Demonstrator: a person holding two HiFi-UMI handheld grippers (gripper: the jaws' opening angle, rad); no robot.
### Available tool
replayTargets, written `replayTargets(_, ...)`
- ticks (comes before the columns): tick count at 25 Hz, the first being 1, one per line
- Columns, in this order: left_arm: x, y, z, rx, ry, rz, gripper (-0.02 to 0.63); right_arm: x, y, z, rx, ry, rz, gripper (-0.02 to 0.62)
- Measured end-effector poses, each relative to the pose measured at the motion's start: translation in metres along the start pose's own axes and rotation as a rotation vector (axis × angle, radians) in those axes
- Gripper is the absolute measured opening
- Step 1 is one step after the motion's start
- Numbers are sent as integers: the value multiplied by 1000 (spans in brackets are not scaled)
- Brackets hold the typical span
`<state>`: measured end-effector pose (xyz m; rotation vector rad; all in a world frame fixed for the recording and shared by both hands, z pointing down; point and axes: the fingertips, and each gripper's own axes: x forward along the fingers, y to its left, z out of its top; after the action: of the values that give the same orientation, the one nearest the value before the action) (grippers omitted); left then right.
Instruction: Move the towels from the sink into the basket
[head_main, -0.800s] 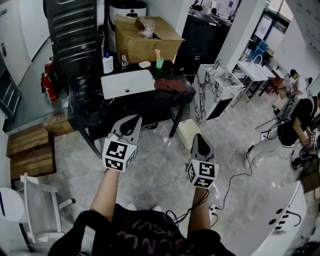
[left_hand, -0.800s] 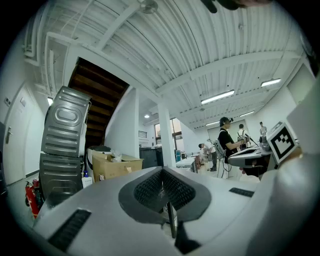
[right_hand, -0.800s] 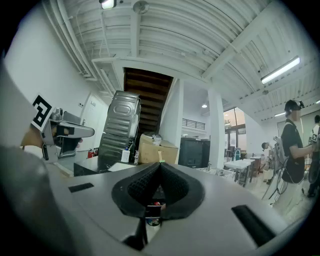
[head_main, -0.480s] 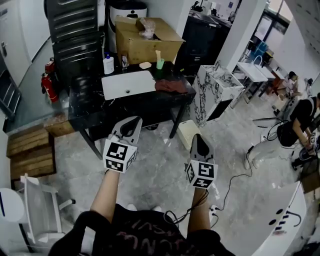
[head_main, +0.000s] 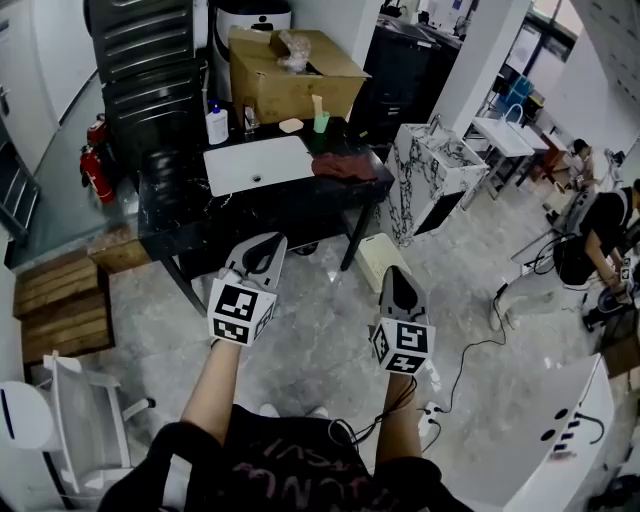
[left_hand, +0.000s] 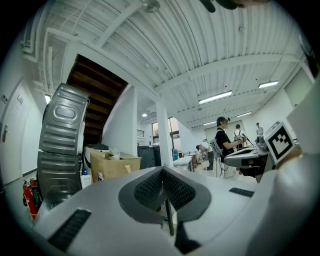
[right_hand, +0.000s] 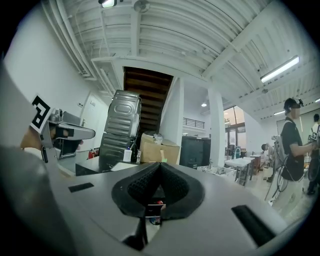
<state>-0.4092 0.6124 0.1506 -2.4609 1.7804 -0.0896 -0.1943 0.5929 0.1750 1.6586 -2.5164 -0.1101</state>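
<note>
The black desk (head_main: 170, 205) stands ahead, with a white sink (head_main: 258, 165) set in its top. A dark red towel (head_main: 343, 166) lies crumpled just right of the sink. It looks soft and light, best pinched at a raised fold. The left gripper (head_main: 270, 240) and right gripper (head_main: 395, 272) hang well short, fingers clenched on nothing.

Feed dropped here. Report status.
Left gripper, right gripper: fingers shut, empty. Red towel beside sink, untouched. Nothing blocking the table.
</note>
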Motion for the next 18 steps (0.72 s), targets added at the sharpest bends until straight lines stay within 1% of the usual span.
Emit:
replayTargets(6,-1,-1,-8,-5,4,-33,15,0,5,-4,13,-1,-8,14)
replayTargets(10,9,2,-12,-11,3,-40,15,8,1,-5,11,-10,-28,14)
replayTargets(14,27,6,-19,-12,13,-41,15,27,-7,-7,15,-18,-29,14)
replayTargets(18,58,8,-29,-1,37,-58,15,61,-19,-13,32,-13,-13,14)
